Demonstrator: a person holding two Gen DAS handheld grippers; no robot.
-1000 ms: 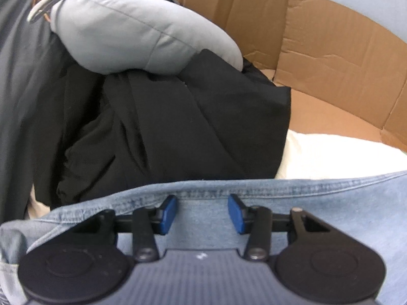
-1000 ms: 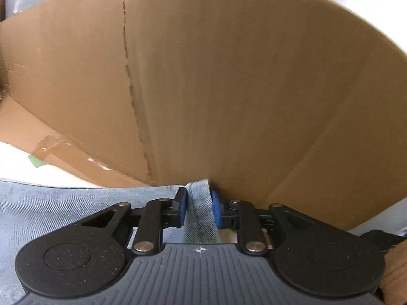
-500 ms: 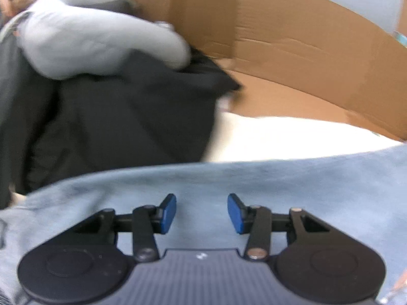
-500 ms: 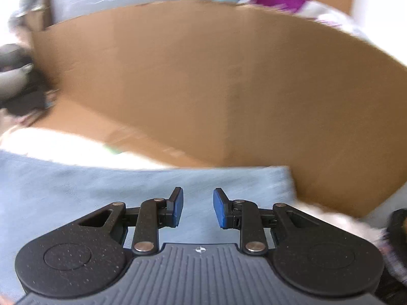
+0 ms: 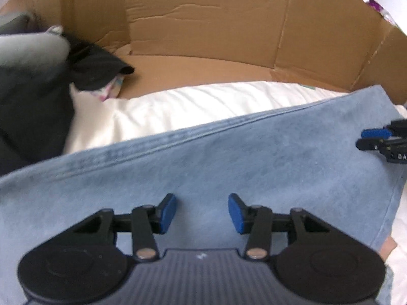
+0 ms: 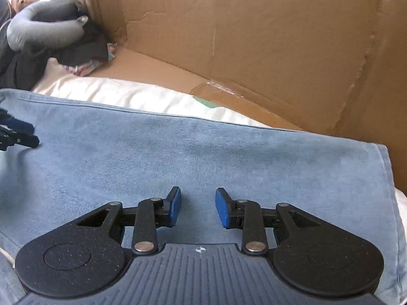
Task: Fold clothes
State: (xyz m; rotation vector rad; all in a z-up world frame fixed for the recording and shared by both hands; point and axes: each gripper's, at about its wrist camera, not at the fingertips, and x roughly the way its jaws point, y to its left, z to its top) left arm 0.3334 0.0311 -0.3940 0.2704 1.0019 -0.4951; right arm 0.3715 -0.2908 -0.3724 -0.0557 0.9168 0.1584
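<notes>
A light blue denim garment lies flat on a white sheet, its seamed edge running across both views. Over it my left gripper hovers open, nothing between its blue pads. In the right wrist view the same denim fills the foreground, and my right gripper stands open above it near its right end. The right gripper's tips show at the right edge of the left wrist view, and the left gripper's tips at the left edge of the right wrist view.
Brown cardboard walls ring the far side of the sheet, close behind the denim's right end. A heap of black clothes with a grey neck pillow sits at the far left. A patterned cloth peeks out under the heap.
My right gripper let go of the denim edge it was pinching and opened. Both grippers pulled back and turned, so the denim now lies flat beneath them.
</notes>
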